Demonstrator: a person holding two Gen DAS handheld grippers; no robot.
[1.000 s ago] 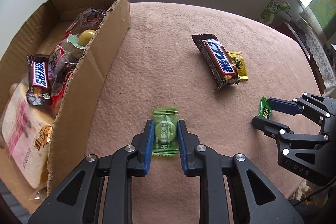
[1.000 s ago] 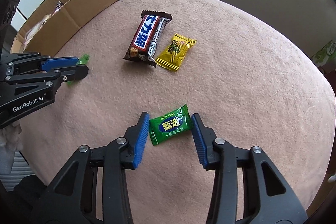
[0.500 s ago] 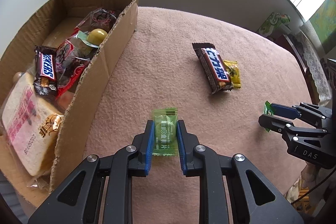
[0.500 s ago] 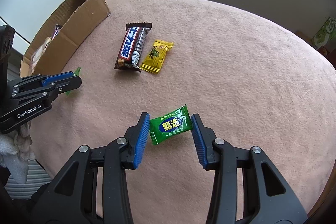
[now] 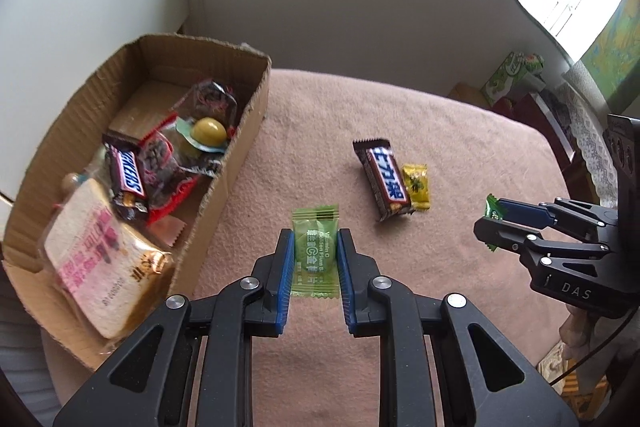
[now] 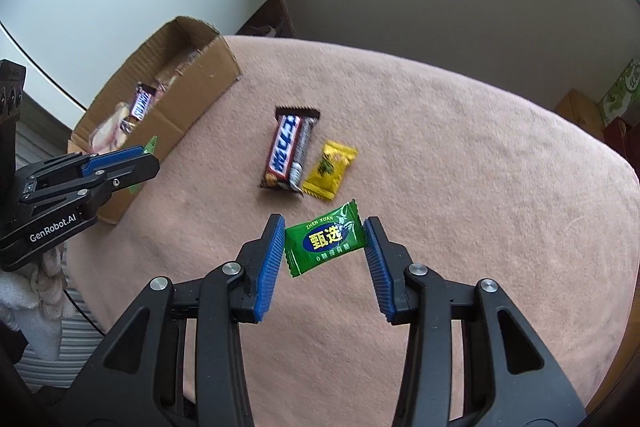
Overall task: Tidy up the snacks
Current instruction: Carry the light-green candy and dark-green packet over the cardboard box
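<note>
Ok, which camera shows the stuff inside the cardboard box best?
The left wrist view: it looks down into the cardboard box, showing a Snickers bar and wrapped bread. The right wrist view sees the box farther off, its contents mostly hidden by its wall.

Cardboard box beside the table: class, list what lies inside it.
Inside the cardboard box: a Snickers bar, wrapped bread, and clear red-edged packets, one holding a yellow ball. Whatever lies beneath them is covered.

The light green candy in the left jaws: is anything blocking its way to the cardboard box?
Only the box's own wall. The light green candy is clamped in the left gripper, and the cardboard box sits just to its left in the left wrist view. The cloth between them is bare. The candy must clear that near side wall to drop in.
</note>
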